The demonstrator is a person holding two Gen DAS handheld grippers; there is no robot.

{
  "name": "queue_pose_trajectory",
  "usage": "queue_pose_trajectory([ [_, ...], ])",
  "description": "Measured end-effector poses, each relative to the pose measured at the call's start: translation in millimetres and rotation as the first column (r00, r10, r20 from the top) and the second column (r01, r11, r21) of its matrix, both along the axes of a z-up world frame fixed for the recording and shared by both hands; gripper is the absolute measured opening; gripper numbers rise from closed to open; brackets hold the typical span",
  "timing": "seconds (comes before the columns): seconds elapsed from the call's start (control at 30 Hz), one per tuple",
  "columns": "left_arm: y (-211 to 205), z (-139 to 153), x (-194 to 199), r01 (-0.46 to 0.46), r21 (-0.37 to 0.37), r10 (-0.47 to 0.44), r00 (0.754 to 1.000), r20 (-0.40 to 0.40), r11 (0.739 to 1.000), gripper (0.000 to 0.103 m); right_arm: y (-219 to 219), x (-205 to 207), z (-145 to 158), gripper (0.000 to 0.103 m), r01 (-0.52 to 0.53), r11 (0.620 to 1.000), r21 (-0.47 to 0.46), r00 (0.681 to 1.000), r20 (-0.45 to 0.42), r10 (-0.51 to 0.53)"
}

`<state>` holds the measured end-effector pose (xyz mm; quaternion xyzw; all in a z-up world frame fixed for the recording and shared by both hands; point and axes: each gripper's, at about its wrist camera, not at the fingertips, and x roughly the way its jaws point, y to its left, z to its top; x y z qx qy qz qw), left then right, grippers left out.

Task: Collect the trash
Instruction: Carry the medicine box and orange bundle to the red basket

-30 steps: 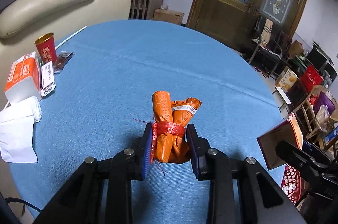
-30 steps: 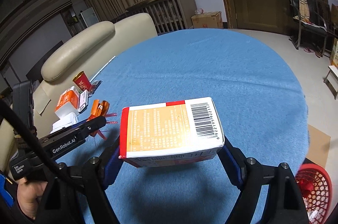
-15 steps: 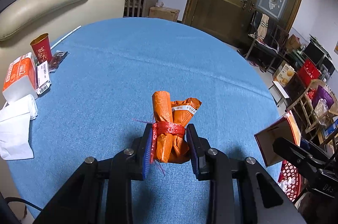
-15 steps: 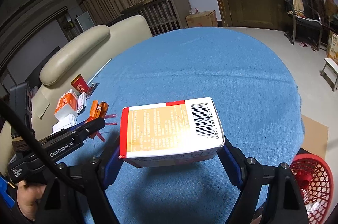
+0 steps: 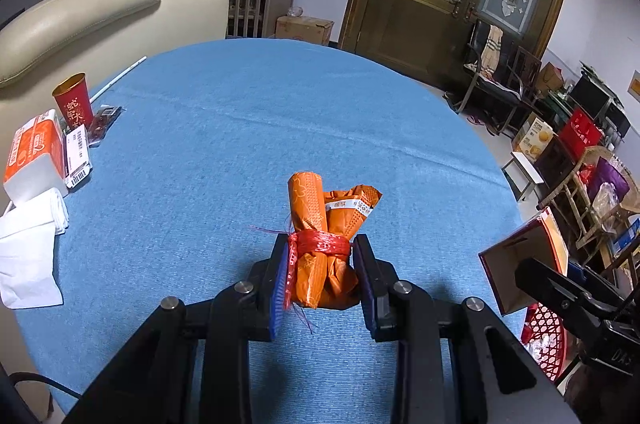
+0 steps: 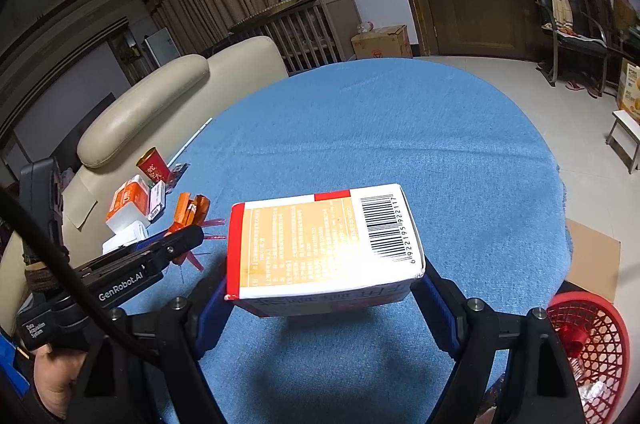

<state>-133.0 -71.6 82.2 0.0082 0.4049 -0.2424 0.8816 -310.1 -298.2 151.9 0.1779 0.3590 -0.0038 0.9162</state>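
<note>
Far left edge of the blue worktop (image 5: 240, 127): white tissues (image 5: 28, 256), orange-and-white tissue pack (image 5: 34, 155), a small barcoded packet (image 5: 78, 157) against it, red paper cup (image 5: 74, 101) behind, all close together by the cream sofa (image 5: 80, 19).

Left gripper (image 5: 322, 274): narrow opening, both pads pressed on the orange wrapper bundle (image 5: 326, 224) tied with red string. Bundle stands roughly upright between the fingers, above the near-centre of the worktop; can't tell whether its base touches the cloth.

Right gripper (image 6: 326, 298): wide opening, closed on the flat carton (image 6: 324, 244), pads on its two short ends. Barcode face is up, carton roughly level, lifted clear of the worktop with its shadow below. In the left wrist view the carton (image 5: 524, 264) shows at the right edge of the worktop.

Red mesh basket (image 6: 592, 348) sits on the floor past the worktop's near-right edge, just beside the right gripper, with some scraps inside.
</note>
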Motion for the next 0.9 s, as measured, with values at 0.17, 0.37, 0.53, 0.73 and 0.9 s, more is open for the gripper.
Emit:
queue_pose_trajectory([
  [0.17,-8.7,2.4,-4.3,0.017,0.013,-0.017,1.0,0.002,1.0,0.032,-4.2,-4.8,3.3,0.084,0.018,1.0,0.005,1.0,0.015,-0.018],
  [0.37,-18.6,4.1,-8.8,0.048,0.012,-0.048,0.999,0.001,0.999,0.032,-15.1,-13.8,0.4,0.084,0.05,0.999,0.006,0.999,0.004,-0.05],
  [0.53,-26.0,6.7,-12.5,0.077,0.013,-0.077,0.997,0.004,0.997,0.032,-24.1,-26.2,1.4,0.084,0.084,0.996,0.004,0.996,0.002,-0.084],
  [0.73,-40.0,10.4,-20.4,0.118,0.022,-0.118,0.993,0.014,0.993,0.032,-38.2,-47.3,4.2,0.084,0.132,0.991,-0.002,0.991,0.005,-0.132],
  [0.9,-57.6,13.9,-29.7,0.167,0.03,-0.168,0.986,0.023,0.985,0.032,-51.9,-65.0,5.4,0.084,0.172,0.985,-0.006,0.985,0.005,-0.172],
])
